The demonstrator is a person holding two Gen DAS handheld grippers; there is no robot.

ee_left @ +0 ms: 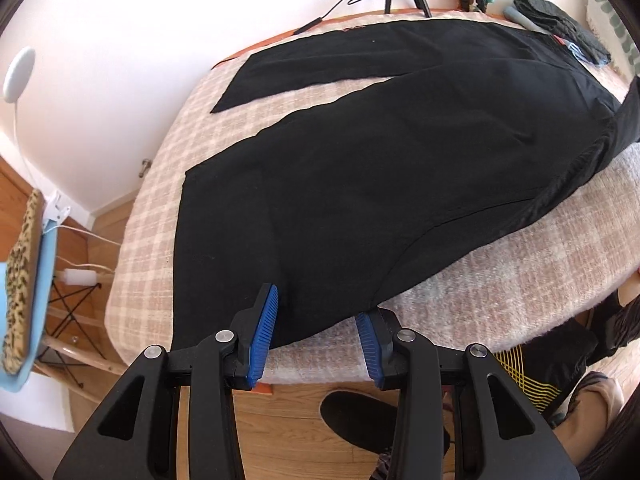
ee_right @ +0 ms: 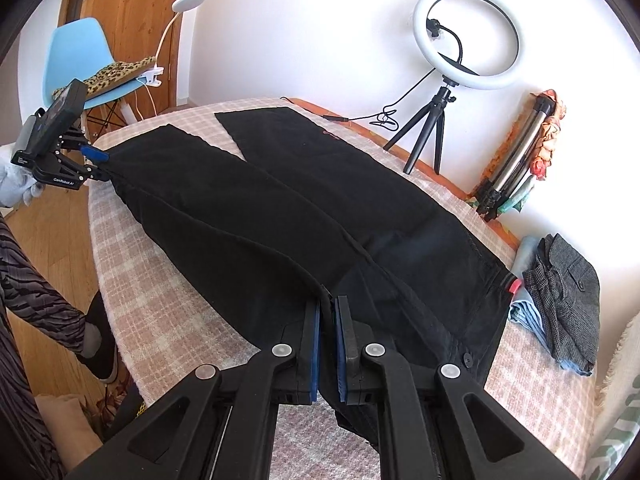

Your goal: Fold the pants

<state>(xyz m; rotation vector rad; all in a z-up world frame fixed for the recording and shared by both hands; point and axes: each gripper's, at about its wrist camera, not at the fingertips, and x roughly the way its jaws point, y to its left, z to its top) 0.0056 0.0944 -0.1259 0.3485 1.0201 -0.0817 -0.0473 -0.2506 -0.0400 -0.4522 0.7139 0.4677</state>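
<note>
Black pants [ee_left: 380, 168] lie spread on a round table under a pink plaid cloth [ee_left: 152, 208], both legs apart. My left gripper [ee_left: 316, 316] is open, its blue pads on either side of the near leg's hem edge. In the right wrist view the pants [ee_right: 304, 208] stretch away from the waist, and the left gripper [ee_right: 90, 160] shows at the far hem. My right gripper [ee_right: 327, 304] is shut on the waistband fabric at the near edge and lifts it slightly.
Folded grey and blue clothes [ee_right: 560, 300] lie at the table's right edge. A ring light on a tripod [ee_right: 466, 36] and a folded tripod [ee_right: 516, 152] stand at the back. A blue chair [ee_right: 80, 60] stands beyond the table. A person's foot [ee_left: 360, 420] is below the table.
</note>
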